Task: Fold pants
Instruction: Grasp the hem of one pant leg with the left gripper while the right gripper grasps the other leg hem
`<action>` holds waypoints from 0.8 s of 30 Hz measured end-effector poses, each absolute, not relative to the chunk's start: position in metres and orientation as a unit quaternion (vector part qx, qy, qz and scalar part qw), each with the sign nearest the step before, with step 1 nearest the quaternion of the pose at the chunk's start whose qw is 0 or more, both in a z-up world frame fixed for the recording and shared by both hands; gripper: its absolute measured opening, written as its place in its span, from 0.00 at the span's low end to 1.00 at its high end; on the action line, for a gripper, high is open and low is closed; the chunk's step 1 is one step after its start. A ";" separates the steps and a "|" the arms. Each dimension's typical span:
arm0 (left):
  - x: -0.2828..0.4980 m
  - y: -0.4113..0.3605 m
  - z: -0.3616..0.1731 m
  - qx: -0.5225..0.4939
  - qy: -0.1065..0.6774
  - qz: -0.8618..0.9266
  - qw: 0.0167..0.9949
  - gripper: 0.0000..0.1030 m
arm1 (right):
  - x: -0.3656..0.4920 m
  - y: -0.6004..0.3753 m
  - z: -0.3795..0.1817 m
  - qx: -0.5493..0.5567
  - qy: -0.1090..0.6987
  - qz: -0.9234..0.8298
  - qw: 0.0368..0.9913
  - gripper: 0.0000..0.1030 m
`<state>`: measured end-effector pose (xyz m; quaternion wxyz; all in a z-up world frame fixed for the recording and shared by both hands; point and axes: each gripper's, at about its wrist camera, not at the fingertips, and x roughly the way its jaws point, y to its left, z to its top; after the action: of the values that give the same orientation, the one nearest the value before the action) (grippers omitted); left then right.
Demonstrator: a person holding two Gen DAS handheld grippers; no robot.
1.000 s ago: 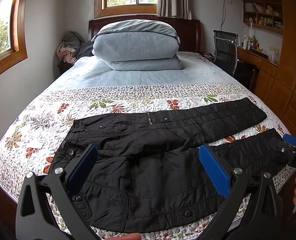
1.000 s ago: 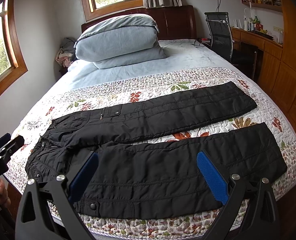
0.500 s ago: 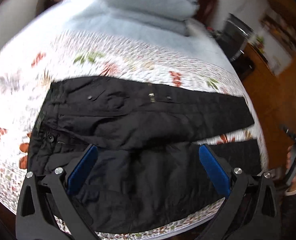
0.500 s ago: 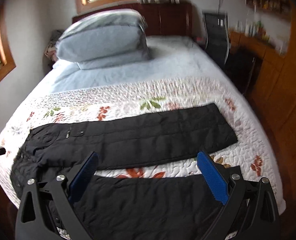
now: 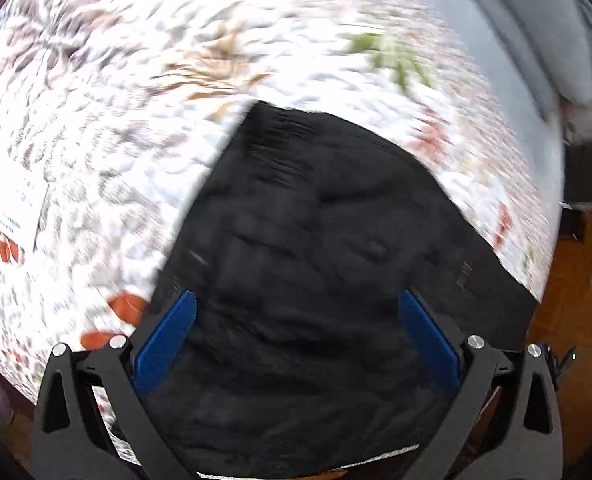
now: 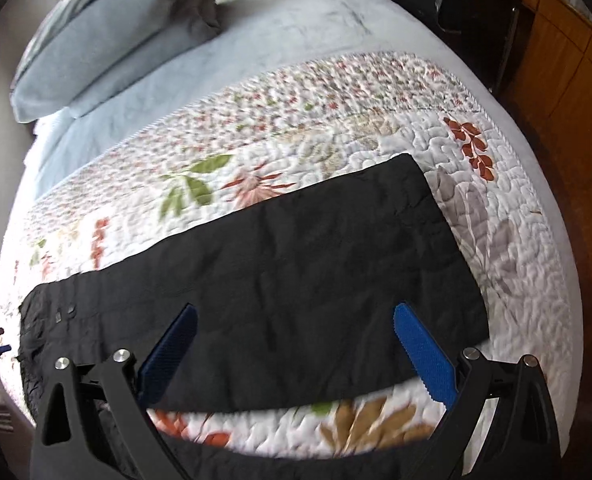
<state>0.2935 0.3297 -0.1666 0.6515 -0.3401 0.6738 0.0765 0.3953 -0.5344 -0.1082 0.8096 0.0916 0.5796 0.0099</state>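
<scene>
The black pants (image 6: 296,280) lie spread flat on the bed, on top of the flower-printed quilt (image 6: 335,132). In my right wrist view one leg runs across the middle of the frame from the lower left, where the waist with its small snaps sits, up to the cuff at centre right. A strip of quilt shows below that leg, and the dark edge of the other leg crosses the very bottom of the frame.

My right claw (image 6: 294,354) is spread wide with nothing between its blue pads (image 6: 423,354). It hovers over the leg and I cannot tell whether it touches the cloth.

In my left wrist view, which is badly blurred, the pants (image 5: 315,260) fill the centre and bottom of the frame, their straight edge slanting from the upper middle down to the lower left. My left claw (image 5: 296,350) is also wide open and holds nothing, its blue pads (image 5: 164,344) framing the wrinkled black fabric.

A white label or paper (image 5: 10,208) lies on the quilt at the left edge of that view.

Beyond the quilt, in the upper part of the right wrist view, the pale blue sheet (image 6: 276,40) runs to stacked blue-grey pillows (image 6: 108,36) at upper left. Wooden cabinets (image 6: 555,60) stand along the right edge.
</scene>
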 end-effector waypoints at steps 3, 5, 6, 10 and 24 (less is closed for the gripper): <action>0.302 0.347 -0.187 -0.375 0.675 0.082 0.630 0.98 | 0.415 -0.537 -0.125 0.087 0.589 0.004 0.803 0.97; 0.307 0.354 -0.196 -0.388 0.671 0.086 0.626 0.98 | 0.424 -0.540 -0.134 0.083 0.591 0.000 0.803 0.97; 0.310 0.356 -0.199 -0.384 0.673 0.092 0.626 0.98 | 0.427 -0.541 -0.137 0.084 0.592 0.000 0.802 0.97; 0.321 0.356 -0.210 -0.359 0.689 0.099 0.622 0.97 | 0.438 -0.546 -0.146 0.072 0.597 -0.011 0.799 0.97; 0.348 0.326 -0.207 -0.260 0.707 0.084 0.653 0.56 | 0.450 -0.581 -0.165 0.069 0.598 -0.033 0.798 0.97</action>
<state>0.3483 0.3262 -0.2073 0.6525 -0.2597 0.7070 0.0835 0.4503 -0.5812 -0.1650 0.7978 0.0688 0.5981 -0.0326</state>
